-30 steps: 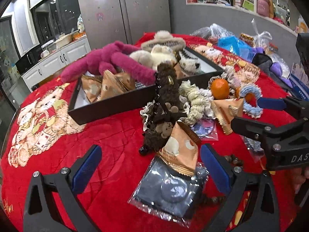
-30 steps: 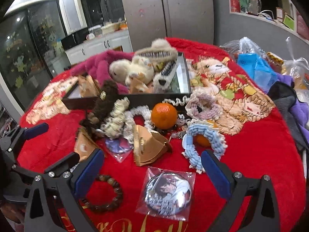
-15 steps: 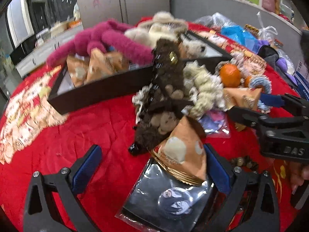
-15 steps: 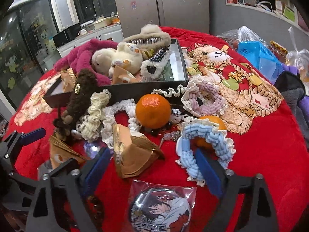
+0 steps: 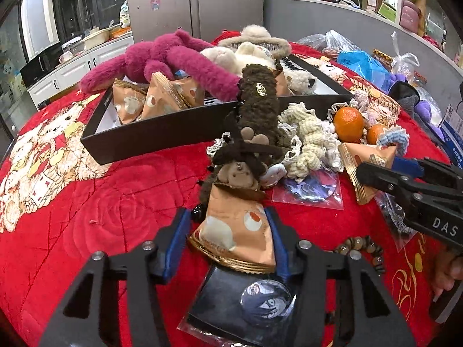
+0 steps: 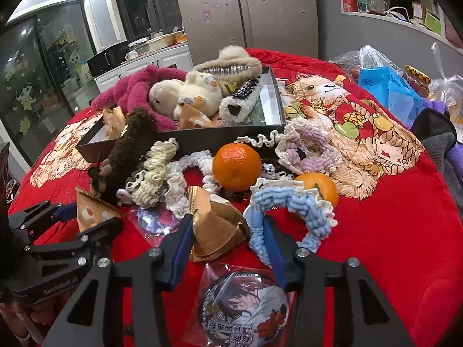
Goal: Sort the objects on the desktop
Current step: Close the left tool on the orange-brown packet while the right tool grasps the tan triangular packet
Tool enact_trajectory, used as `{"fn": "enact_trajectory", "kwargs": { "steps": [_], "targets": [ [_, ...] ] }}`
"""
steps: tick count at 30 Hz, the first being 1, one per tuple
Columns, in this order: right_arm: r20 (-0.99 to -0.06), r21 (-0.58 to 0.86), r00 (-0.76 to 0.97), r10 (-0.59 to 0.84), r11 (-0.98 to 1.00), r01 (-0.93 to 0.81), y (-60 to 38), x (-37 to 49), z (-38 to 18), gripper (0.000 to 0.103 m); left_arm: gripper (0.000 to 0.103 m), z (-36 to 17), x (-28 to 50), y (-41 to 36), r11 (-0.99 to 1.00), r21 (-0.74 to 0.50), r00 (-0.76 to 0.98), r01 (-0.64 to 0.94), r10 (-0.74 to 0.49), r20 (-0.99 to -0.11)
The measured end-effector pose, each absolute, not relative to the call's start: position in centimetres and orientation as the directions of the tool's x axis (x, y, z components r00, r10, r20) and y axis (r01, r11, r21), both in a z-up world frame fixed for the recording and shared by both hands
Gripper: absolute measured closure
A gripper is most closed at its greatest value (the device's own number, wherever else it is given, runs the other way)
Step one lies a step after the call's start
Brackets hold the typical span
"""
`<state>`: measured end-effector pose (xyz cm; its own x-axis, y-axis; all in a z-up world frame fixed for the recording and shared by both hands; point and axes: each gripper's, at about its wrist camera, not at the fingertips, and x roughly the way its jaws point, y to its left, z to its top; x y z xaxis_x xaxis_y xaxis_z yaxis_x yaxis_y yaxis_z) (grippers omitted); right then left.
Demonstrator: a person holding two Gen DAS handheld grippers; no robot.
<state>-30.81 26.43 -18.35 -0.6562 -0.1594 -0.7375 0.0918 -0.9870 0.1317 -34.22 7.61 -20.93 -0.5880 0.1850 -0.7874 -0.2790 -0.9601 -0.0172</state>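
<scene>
Both grippers have closed in since earlier, the left gripper (image 5: 230, 241) pinching one orange triangular foil snack packet (image 5: 237, 231) and the right gripper (image 6: 228, 243) another (image 6: 215, 231), each just before the black rectangular tray (image 5: 150, 138); light, crinkly, best gripped mid-body.

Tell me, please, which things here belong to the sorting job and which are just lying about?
Job: snack packets, black tray, scrunchies, oranges, badges, bead bracelet.
Lying about: blue bag, clear bags, fridge.
</scene>
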Motion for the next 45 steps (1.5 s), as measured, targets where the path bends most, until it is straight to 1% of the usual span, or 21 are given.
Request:
{"fn": "enact_trajectory", "kwargs": {
  "steps": [6, 10, 11, 13, 14, 18, 27, 30, 31, 32, 35, 38, 42, 45],
  "targets": [
    [-0.734, 0.136, -0.659, -0.166, -0.986, 0.097, 26.3, -30.1, -18.2, 0.054, 0.054, -20.8, -33.7, 7.1, -0.964, -0.025, -0.598, -0.264, 0.184, -0.78],
    [-0.725, 0.141, -0.664, -0.179, -0.984, 0.112, 26.0, -29.5, -18.0, 0.053, 0.062, -20.6, -33.4, 6.9, -0.964, -0.034, -0.606, -0.263, 0.193, -0.772],
    [-0.726, 0.14, -0.663, -0.183, -0.983, 0.118, 25.8, -29.4, -17.9, 0.05, 0.062, -20.5, -33.3, 6.8, -0.964, -0.033, -0.607, -0.265, 0.193, -0.771],
    [-0.726, 0.149, -0.661, -0.19, -0.982, 0.119, 25.7, -29.3, -17.9, 0.049, 0.062, -20.5, -33.3, 7.0, -0.964, -0.028, -0.607, -0.264, 0.188, -0.772],
    [-0.726, 0.153, -0.661, -0.191, -0.981, 0.115, 25.7, -29.3, -17.9, 0.046, 0.062, -20.5, -33.2, 7.0, -0.964, -0.025, -0.609, -0.264, 0.187, -0.771],
    [-0.723, 0.15, -0.666, -0.186, -0.982, 0.111, 25.5, -28.9, -17.8, 0.046, 0.063, -20.4, -33.0, 7.1, -0.963, -0.017, -0.613, -0.269, 0.185, -0.768],
    [-0.689, 0.173, -0.681, -0.25, -0.968, 0.181, 24.4, -27.8, -17.2, 0.046, 0.064, -20.5, -32.9, 7.0, -0.962, -0.022, -0.607, -0.274, 0.191, -0.772],
    [-0.718, 0.146, -0.659, -0.225, -0.974, 0.174, 23.7, -28.4, -18.1, 0.047, 0.064, -20.5, -33.0, 7.0, -0.961, -0.029, -0.603, -0.275, 0.196, -0.773],
    [-0.729, 0.138, -0.65, -0.215, -0.976, 0.168, 23.7, -28.7, -18.4, 0.054, 0.064, -20.6, -33.0, 6.9, -0.961, -0.034, -0.602, -0.275, 0.199, -0.774],
    [-0.74, 0.135, -0.64, -0.208, -0.977, 0.162, 23.7, -28.9, -18.8, 0.066, 0.064, -20.6, -33.0, 6.8, -0.961, -0.04, -0.6, -0.275, 0.204, -0.774],
    [-0.731, 0.157, -0.642, -0.231, -0.973, 0.171, 24.0, -28.9, -18.8, 0.071, 0.065, -20.6, -33.1, 6.6, -0.959, -0.06, -0.596, -0.277, 0.221, -0.772],
    [-0.722, 0.142, -0.656, -0.221, -0.975, 0.172, 23.9, -28.6, -18.6, 0.075, 0.065, -20.4, -33.0, 6.5, -0.958, -0.066, -0.599, -0.28, 0.228, -0.767],
    [-0.693, 0.131, -0.686, -0.222, -0.974, 0.183, 23.7, -28.0, -17.7, 0.076, 0.065, -19.8, -32.5, 6.3, -0.956, -0.064, -0.615, -0.285, 0.233, -0.753],
    [-0.664, 0.133, -0.711, -0.231, -0.972, 0.192, 23.8, -27.4, -16.6, 0.076, 0.065, -18.3, -31.7, 6.0, -0.956, -0.072, -0.642, -0.286, 0.246, -0.726]
  ]
}}
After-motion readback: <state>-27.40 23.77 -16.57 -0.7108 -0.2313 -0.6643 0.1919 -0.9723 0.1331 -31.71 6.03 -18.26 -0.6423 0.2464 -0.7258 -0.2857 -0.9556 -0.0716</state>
